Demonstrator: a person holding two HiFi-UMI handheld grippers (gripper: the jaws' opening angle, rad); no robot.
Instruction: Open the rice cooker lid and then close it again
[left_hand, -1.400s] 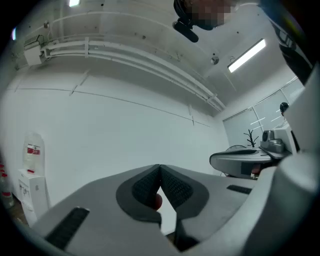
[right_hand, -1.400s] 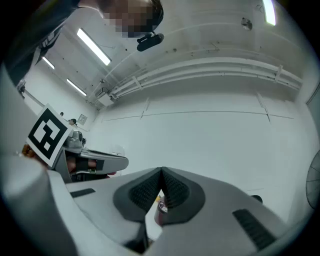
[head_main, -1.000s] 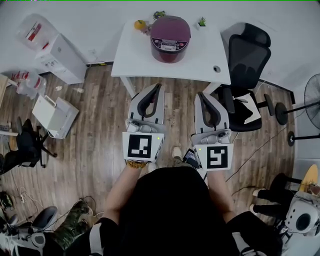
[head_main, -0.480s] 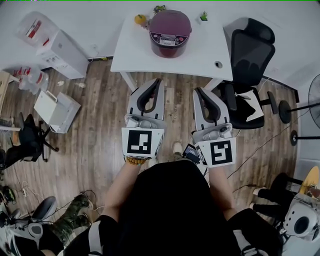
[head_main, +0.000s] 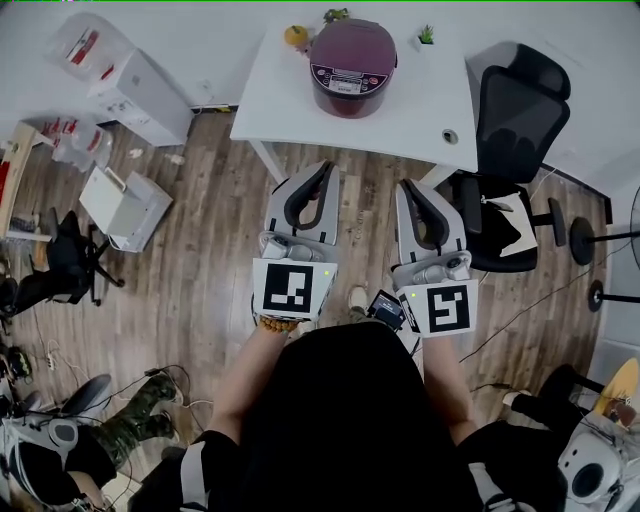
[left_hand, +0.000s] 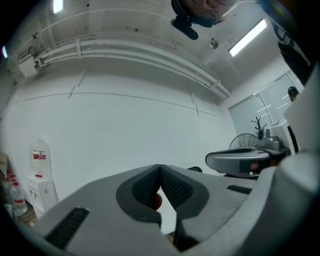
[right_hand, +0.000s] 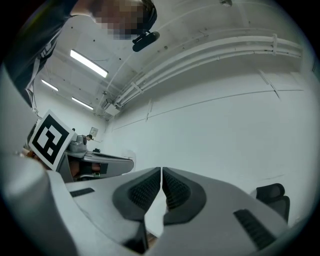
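Nearest to me, both tongs sit side by side over the wood floor (head_main: 200, 260), pointing toward the far table. The left gripper (head_main: 322, 170) has its jaws pressed together with nothing between the pads. The right gripper (head_main: 408, 186) is likewise closed and empty. A strip of bare floor runs between the two, and their tips stop short of the near edge of the white table (head_main: 290, 115).

Open floor lies to the left of the left gripper. Farther left, a white box (head_main: 125, 205) stands on the planks. On the right the room is tighter: a black office chair (head_main: 520, 110) stands against the table's right end, just beyond the right gripper's tip, and a fan (head_main: 628, 225) shows at the right border.

The rice cooker (head_main: 352, 62) sits well beyond both tips, toward the far side of the tabletop and near its middle. It stands upright, and its dark red lid (head_main: 352, 42) is down. The body is round, so I see no long axis. Its control panel faces the near table edge, toward me.

Beside it, a yellow fruit (head_main: 296, 36) lies to the left and a small plant (head_main: 426, 36) stands to the right. The tabletop in front of the cooker is bare white. A white cabinet (head_main: 150, 95) stands at the far left against the pale wall (head_main: 220, 30).
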